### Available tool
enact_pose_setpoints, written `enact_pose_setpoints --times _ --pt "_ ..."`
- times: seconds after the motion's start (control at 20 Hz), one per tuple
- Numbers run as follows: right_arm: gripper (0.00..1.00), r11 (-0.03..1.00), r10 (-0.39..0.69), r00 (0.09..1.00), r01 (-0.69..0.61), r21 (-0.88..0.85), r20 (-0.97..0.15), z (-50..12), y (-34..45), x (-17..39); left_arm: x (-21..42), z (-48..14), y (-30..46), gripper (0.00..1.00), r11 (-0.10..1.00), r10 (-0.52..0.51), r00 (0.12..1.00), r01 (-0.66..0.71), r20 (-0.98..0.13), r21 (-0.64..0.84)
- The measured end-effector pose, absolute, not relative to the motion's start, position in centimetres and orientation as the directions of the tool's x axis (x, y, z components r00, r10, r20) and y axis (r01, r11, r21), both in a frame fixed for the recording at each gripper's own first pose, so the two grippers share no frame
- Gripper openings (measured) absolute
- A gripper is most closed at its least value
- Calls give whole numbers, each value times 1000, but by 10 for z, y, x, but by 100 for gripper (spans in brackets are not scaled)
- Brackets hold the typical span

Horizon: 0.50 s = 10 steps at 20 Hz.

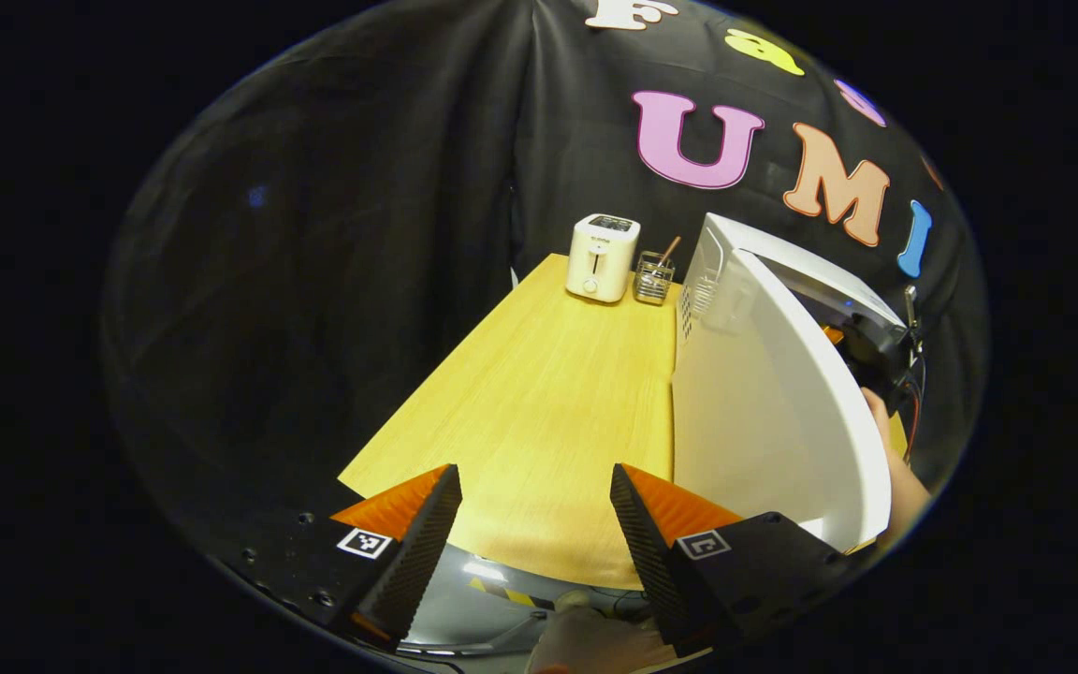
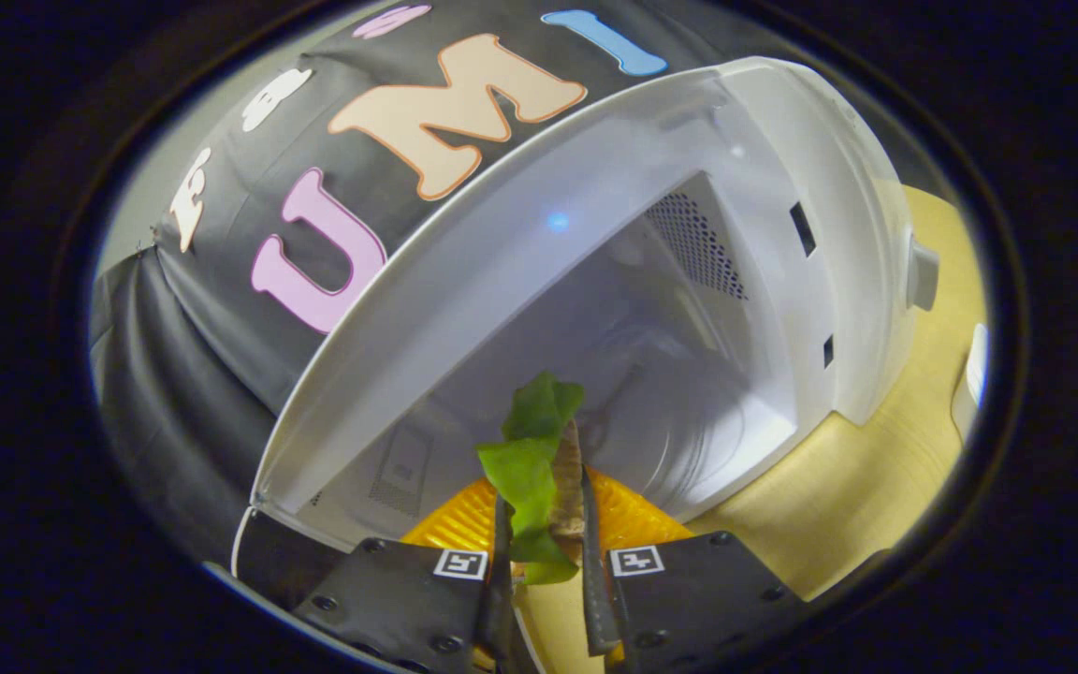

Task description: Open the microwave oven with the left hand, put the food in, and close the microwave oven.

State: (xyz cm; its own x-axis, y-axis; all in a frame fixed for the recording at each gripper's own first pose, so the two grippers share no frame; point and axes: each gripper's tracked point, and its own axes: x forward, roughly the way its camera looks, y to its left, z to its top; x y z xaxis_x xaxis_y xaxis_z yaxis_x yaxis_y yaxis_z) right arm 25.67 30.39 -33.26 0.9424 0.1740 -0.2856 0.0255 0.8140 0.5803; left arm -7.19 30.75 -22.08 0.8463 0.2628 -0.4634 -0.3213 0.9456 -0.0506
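in the left gripper view the left claw [image 1: 535, 524] hangs wide and empty over the bench [image 1: 539, 412], beside the swung-out microwave door [image 1: 773, 412]; the toaster [image 1: 602, 256] stands far back. in the right gripper view the right claw [image 2: 544, 552] pinches the leafy food [image 2: 531, 459] at the microwave [image 2: 810, 234] mouth, showing the cavity the other view hides. the floppy leaf could snag the rim.

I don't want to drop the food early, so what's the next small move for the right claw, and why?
Probably ease the right claw forward into the microwave oven before letting go. It is shut on the leafy food, which sits just at the open cavity's mouth, not yet over its floor. The door stands swung wide, and the left claw is open, holding nothing, beside it.
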Motion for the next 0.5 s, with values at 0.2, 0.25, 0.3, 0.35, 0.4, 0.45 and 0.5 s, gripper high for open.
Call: enact_pose_setpoints --times 0.2,0.25,0.3,0.35,0.4,0.45,0.5 --pt "33 811 152 952 34 583 -266 -337 297 274 -68 -218 293 95 949 243 857 -308 -454 -73" --pt "25 816 143 953 39 577 -267 -339 295 278 -68 -216 290 95 949 239 860 -304 -451 -78" --pt "26 822 137 954 41 568 -266 -340 292 279 -68 -215 290 95 950 239 859 -304 -452 -76" --pt "39 825 132 955 42 563 -265 -339 290 282 -69 -216 291 95 950 241 859 -304 -452 -71" --pt "39 831 126 957 42 555 -261 -340 289 284 -69 -215 292 95 949 247 857 -307 -452 -64" --pt "39 845 95 959 64 531 -266 -342 283 284 -71 -215 294 95 948 252 854 -311 -455 -60" --pt "40 860 60 960 88 503 -272 -347 273 286 -71 -216 295 94 948 255 851 -315 -459 -57"
